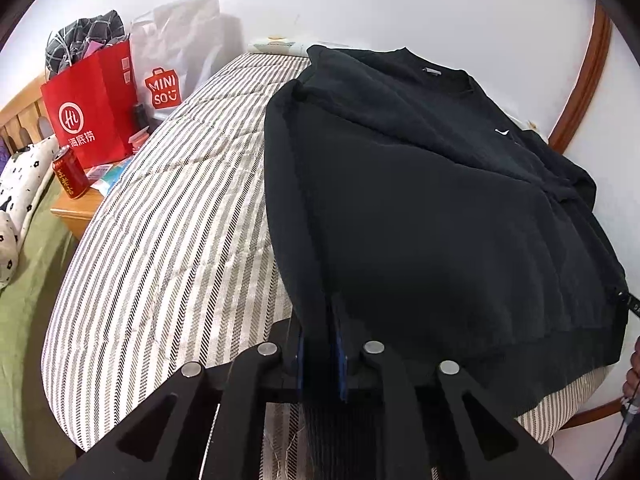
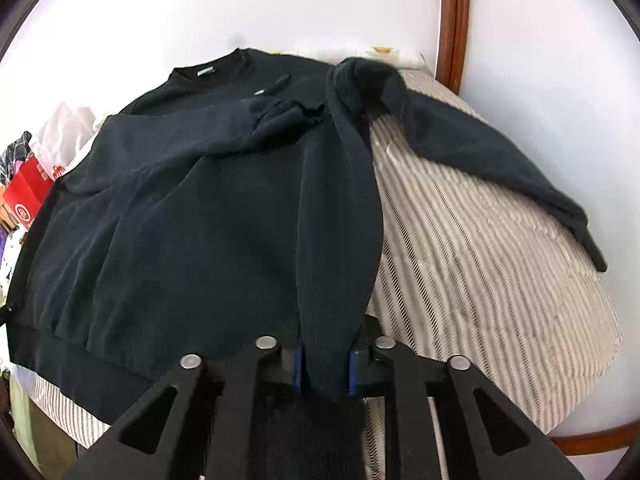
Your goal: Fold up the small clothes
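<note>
A black sweatshirt lies front up on a striped quilt, collar at the far end. Its left sleeve is folded across the chest; its right sleeve lies spread out over the quilt. My left gripper is shut on the sweatshirt's near left hem corner. My right gripper is shut on the near right hem corner, and the right side edge runs taut up from it.
A wooden bedside table on the left holds a red paper bag, a white Miniso bag and a red can. A white wall and a brown wooden frame stand behind the bed.
</note>
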`<state>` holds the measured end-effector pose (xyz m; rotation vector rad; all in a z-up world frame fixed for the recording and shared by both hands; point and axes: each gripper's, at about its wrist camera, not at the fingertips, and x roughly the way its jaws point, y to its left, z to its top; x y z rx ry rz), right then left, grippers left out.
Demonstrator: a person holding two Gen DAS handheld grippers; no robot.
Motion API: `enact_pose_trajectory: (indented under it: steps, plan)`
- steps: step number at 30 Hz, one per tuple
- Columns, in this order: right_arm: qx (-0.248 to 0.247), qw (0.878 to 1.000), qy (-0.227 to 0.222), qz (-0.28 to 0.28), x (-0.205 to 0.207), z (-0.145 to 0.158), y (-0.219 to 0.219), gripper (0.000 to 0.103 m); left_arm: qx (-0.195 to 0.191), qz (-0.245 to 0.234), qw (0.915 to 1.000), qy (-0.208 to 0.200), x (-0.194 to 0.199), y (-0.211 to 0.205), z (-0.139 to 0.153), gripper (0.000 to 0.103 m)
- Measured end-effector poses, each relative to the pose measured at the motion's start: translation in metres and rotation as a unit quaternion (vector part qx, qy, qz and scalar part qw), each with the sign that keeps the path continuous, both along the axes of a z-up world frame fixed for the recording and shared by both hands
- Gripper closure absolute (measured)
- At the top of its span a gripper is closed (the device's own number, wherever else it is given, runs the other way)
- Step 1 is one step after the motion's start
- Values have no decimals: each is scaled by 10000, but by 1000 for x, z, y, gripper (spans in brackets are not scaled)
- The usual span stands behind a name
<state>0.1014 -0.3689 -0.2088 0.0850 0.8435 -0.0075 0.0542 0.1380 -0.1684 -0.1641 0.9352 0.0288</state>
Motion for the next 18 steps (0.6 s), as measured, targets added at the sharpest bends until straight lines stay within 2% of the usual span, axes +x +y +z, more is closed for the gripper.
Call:
enact_pose_trajectory:
  steps: [1, 3, 5, 11, 13, 15, 16, 18]
  plan:
    - [-110, 9999, -61, -35, 1, 4, 0, 75, -34, -4, 10000, 16, 2, 1, 1, 87]
    - [-394, 9987, -305, -118, 5, 18, 4, 56, -74, 57, 9999, 47, 9, 3, 3, 85]
    - [-514, 9968, -603, -74, 13, 35, 11, 52, -74, 108, 9999, 77, 14, 4, 5, 84]
    - [-615, 9945, -767, 359, 70, 65, 46, 51, -183, 200, 9995, 182, 42, 11, 14, 82]
    - [-611, 9942, -745, 480, 93, 66, 55, 51, -134, 256, 9994, 165, 51, 13, 18, 75]
    - [-601, 9951, -616, 483, 123, 63, 61, 51, -99, 274, 9995, 74, 59, 16, 22, 55]
    - [-551, 9956, -570, 493, 132, 62, 63, 51, -71, 298, 9995, -5, 63, 17, 25, 51]
    - [-357, 9962, -474, 631, 158, 64, 72, 51, 46, 387, 9992, -105, 74, 19, 29, 51]
